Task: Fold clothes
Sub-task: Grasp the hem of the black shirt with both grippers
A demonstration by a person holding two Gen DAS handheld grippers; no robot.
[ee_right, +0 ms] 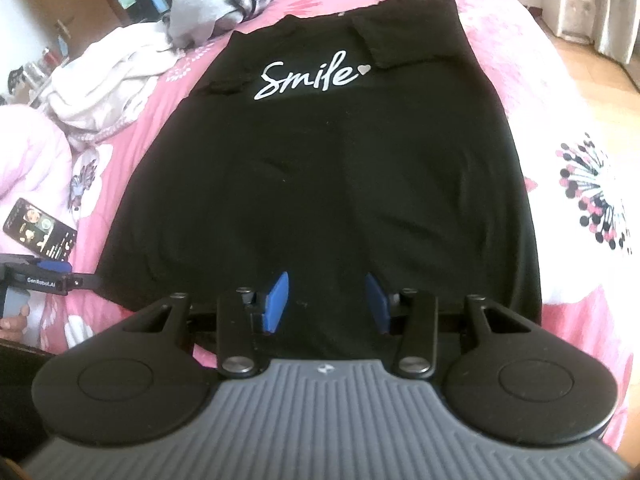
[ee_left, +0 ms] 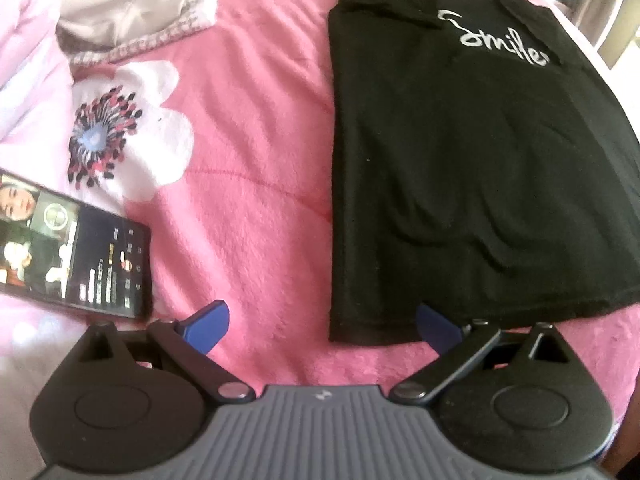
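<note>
My left tongs [ee_left: 322,322] gape wide at the hem corner of the black shirt [ee_left: 460,160]; my right tongs [ee_right: 326,300] hover half-open, empty, above the hem, probably lining up the lengthwise fold. The shirt lies flat on the bed [ee_left: 248,140], sleeves already tucked in.

A pink fleece blanket [ee_left: 248,168] printed with large white flowers [ee_left: 132,128] covers the bed, and a phone [ee_left: 72,256] with its screen lit lies flat on it near one flower. Farther up the bed sits a crumpled heap of pale clothing [ee_right: 104,84] with a grey and checked garment [ee_right: 224,4] beside it. Past the bed's edge stand a wooden door [ee_right: 68,4] and a white cabinet [ee_right: 580,12].
</note>
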